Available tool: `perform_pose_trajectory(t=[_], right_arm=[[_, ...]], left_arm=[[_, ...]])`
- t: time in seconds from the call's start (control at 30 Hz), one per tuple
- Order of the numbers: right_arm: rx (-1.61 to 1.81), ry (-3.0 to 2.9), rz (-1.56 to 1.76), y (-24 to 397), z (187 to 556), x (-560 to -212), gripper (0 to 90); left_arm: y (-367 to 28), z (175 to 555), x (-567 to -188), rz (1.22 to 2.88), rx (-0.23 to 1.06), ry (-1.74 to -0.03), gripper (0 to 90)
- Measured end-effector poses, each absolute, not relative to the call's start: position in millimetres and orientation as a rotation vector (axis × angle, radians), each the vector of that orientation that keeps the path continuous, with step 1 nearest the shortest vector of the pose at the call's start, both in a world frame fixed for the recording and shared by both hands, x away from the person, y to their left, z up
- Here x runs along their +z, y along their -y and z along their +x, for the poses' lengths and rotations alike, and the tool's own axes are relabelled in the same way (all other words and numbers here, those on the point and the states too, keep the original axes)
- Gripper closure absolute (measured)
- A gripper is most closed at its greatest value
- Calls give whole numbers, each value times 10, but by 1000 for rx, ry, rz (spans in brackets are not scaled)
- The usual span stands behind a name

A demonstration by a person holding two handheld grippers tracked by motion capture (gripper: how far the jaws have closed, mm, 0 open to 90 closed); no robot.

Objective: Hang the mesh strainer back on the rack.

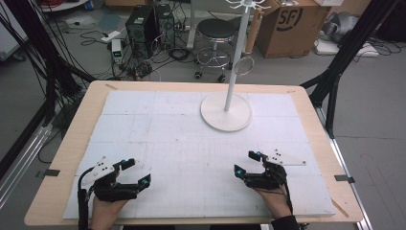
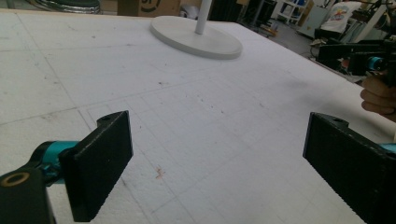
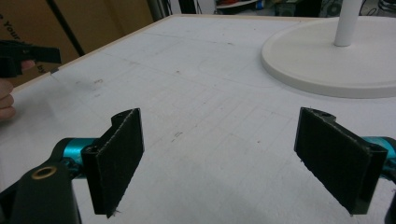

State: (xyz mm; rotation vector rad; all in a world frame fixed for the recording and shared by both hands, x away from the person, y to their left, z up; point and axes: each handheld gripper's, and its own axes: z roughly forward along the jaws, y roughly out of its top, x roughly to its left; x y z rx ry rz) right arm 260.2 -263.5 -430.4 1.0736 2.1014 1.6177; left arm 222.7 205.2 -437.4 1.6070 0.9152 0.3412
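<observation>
Left claw [image 1: 135, 172] and right claw [image 1: 246, 163]: black, teal joints, grey top plates. Tabletop [image 1: 76, 129]: pale wood rim, covered by white mat [image 1: 182, 143] with faint grid lines. Stand [image 1: 226, 111], upper centre of the frame: white base and pole.
</observation>
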Motion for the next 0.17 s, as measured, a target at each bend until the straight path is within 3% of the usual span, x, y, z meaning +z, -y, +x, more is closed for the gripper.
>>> perform_pose_trajectory(t=[0.17], right_arm=[[1616, -2106, 1067, 2629, 2605, -4306, 150]], left_arm=[[-2055, 2230, -4375, 1607, 339, -916, 89]])
